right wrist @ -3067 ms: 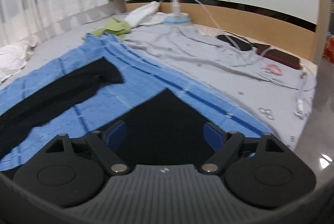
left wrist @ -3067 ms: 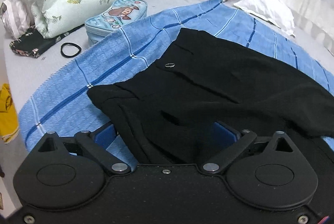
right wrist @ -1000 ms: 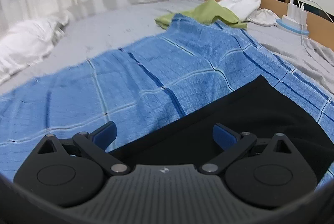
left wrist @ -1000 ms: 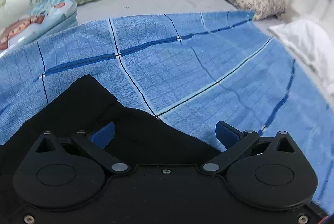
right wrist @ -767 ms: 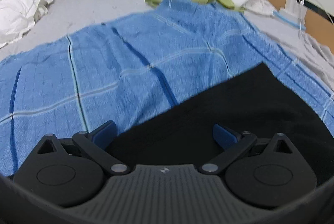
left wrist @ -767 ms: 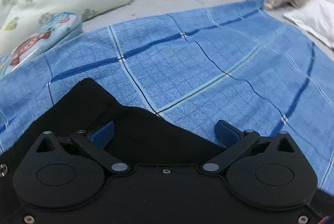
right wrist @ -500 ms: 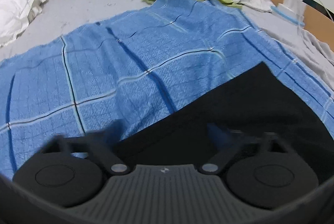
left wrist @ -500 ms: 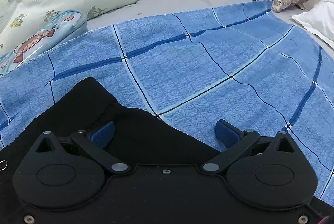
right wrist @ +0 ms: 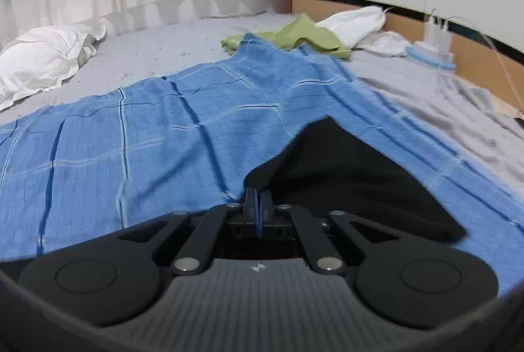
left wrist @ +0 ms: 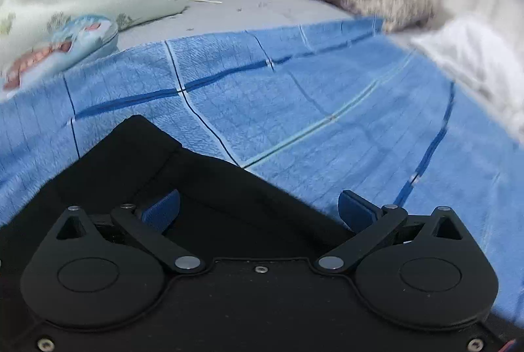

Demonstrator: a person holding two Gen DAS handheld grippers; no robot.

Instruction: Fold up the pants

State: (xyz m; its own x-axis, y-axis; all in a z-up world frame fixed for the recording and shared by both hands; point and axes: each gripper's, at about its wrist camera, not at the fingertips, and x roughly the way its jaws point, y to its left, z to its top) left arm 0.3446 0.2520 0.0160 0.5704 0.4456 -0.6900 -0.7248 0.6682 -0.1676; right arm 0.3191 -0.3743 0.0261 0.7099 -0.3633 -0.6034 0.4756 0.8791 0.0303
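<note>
The pants point(left wrist: 203, 185) are lying flat on the blue blanket point(left wrist: 294, 109), which is covering the bed point(right wrist: 183, 47). In the left wrist view, a squared corner with a stitched band, probably the waist end, is pointing away from the camera. In the right wrist view, a second corner of the black cloth point(right wrist: 353, 175) is lying toward the near right side of the blanket.

The left gripper point(left wrist: 258, 207) is sitting low over the pants with its fingers point(left wrist: 162, 209) spread wide apart. Nothing is being held between them.

The right gripper point(right wrist: 258, 204) is drawn fully together at the edge of the pants. The cloth edge is bunching into a small peak just at the pads, which suggests a pinch on the fabric, though the pads themselves are hiding any cloth between them.

Handling judgement: the fabric is looking thin, soft and limp, with no stiffness of its own. It is likely light, and it will probably sag and drag between two hold points if it is lifted unevenly. The dark weave is appearing matte, so slipping from closed pads seems a minor risk; catching the blanket underneath in the same pinch is the greater one.

Recommended hold points: the stitched band corner for the left gripper, since doubled cloth is giving the firmest bite, and the edge already at the right gripper. Both layers should be taken together.
</note>
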